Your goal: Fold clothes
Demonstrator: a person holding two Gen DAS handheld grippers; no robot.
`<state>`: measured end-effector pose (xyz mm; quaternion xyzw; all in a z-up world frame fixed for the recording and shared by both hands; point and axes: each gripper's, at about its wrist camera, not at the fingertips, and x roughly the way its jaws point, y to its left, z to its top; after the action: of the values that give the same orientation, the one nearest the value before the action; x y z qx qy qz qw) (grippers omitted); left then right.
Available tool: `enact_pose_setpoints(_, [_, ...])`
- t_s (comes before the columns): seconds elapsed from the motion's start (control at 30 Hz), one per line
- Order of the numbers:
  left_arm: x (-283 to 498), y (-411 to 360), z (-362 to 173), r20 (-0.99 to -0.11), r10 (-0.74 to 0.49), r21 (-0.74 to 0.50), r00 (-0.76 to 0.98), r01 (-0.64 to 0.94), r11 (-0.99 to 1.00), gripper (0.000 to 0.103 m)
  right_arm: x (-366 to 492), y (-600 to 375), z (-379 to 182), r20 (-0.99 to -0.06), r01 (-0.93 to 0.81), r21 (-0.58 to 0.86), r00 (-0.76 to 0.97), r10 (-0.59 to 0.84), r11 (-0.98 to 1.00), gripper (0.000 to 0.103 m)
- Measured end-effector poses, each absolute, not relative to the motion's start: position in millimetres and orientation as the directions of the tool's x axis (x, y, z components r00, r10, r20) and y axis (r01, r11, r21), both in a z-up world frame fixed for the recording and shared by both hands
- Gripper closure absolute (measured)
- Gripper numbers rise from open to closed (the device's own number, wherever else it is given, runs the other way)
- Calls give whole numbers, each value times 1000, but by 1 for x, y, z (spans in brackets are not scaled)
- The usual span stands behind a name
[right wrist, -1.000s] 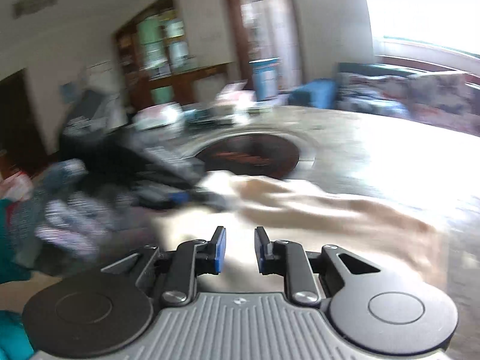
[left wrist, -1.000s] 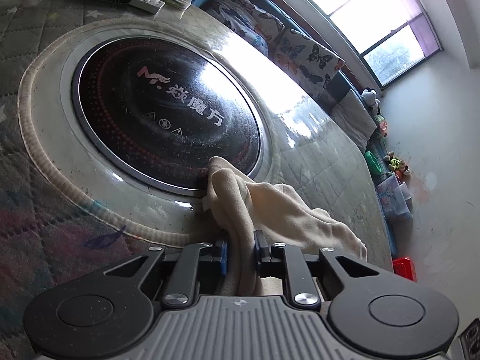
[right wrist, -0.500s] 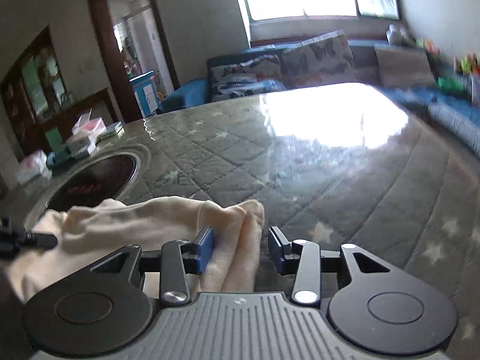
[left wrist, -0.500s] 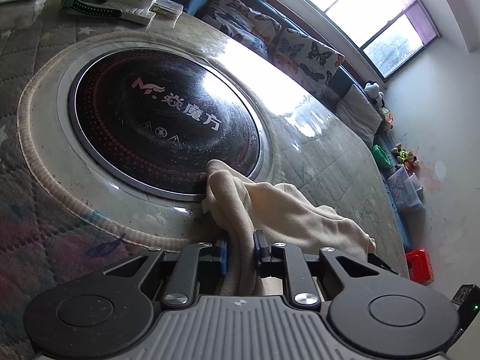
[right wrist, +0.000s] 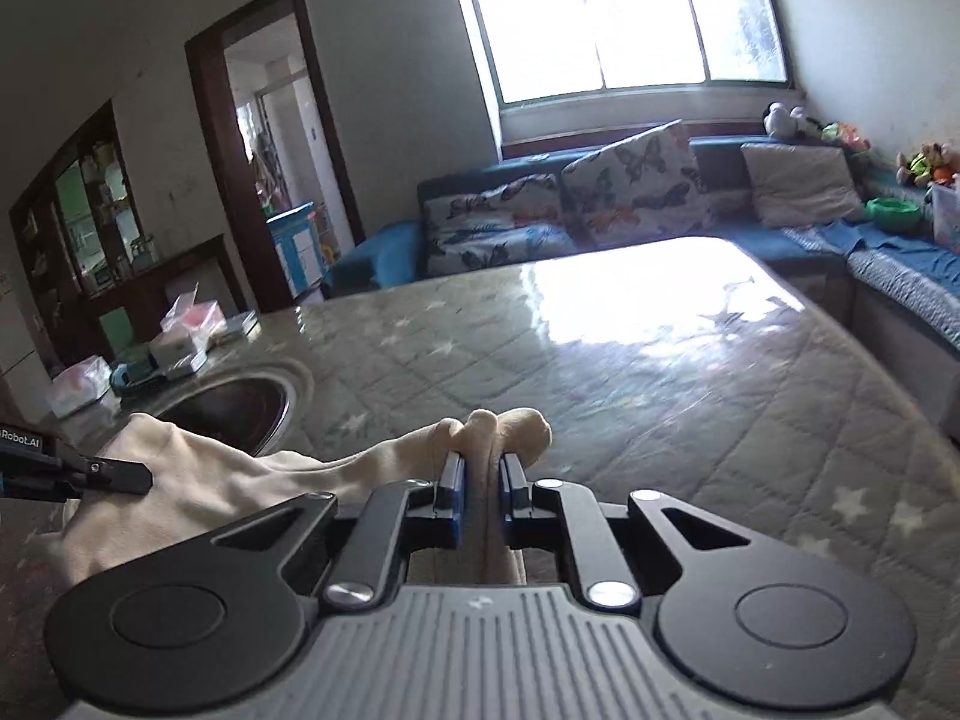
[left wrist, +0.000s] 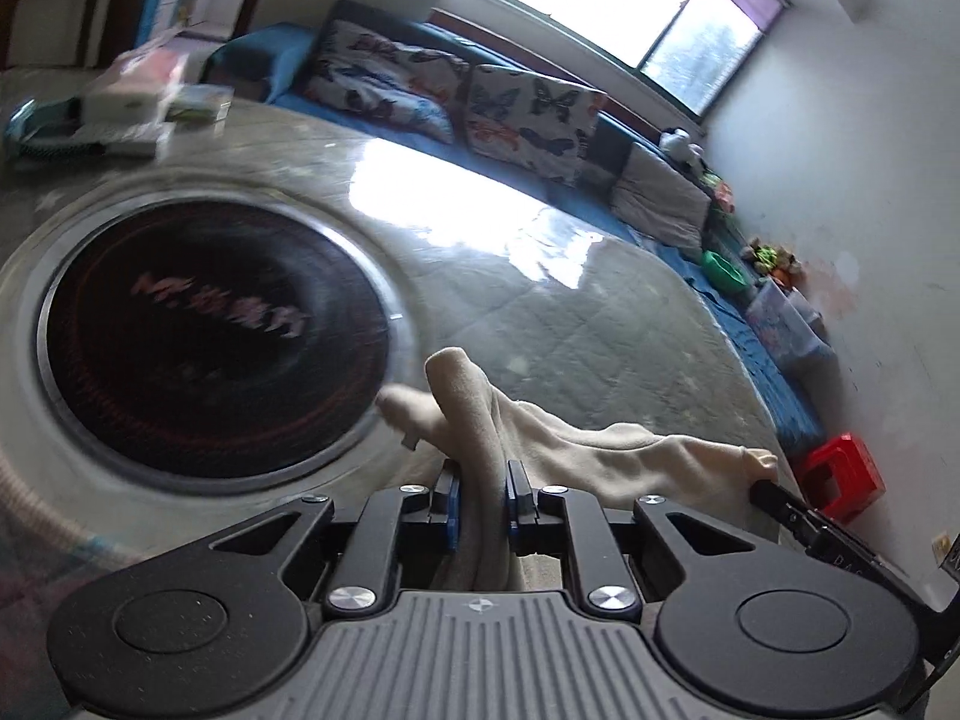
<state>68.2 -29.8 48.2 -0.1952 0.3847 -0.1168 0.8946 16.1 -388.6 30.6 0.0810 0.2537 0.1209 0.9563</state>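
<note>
1. The left gripper (left wrist: 483, 498) is being kept clamped on a bunched edge of the cream cloth (left wrist: 600, 450), low in the frame's centre.
2. The right gripper (right wrist: 480, 489), whose jaws have just been closing, is being held pinched on the opposite edge.
3. The cloth is being stretched between both, above the table (right wrist: 660, 360), seemingly so a fold can be laid.

A home living room: a blue sofa (right wrist: 780, 240) with butterfly cushions (right wrist: 630, 180) under a bright window (right wrist: 618, 18), soft toys (right wrist: 924, 165) at right.
</note>
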Motion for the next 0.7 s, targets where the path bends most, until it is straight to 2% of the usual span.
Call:
enact_pose_setpoints(0.43, [116, -158, 58, -609, -528, -450, 592, 290, 845, 88, -6, -489, 60, -419, 58, 128, 908, 1, 990, 93])
enact_pose_setpoints(0.63, [136, -191, 27, -673, -510, -405, 536, 310, 860, 88, 2, -520, 39, -472, 159, 121, 877, -84, 980, 93])
enact_pose_setpoints(0.7, [140, -194, 16, -701, -485, -383, 522, 298, 874, 84, 7, -526, 25, -508, 183, 116, 856, -100, 976, 93])
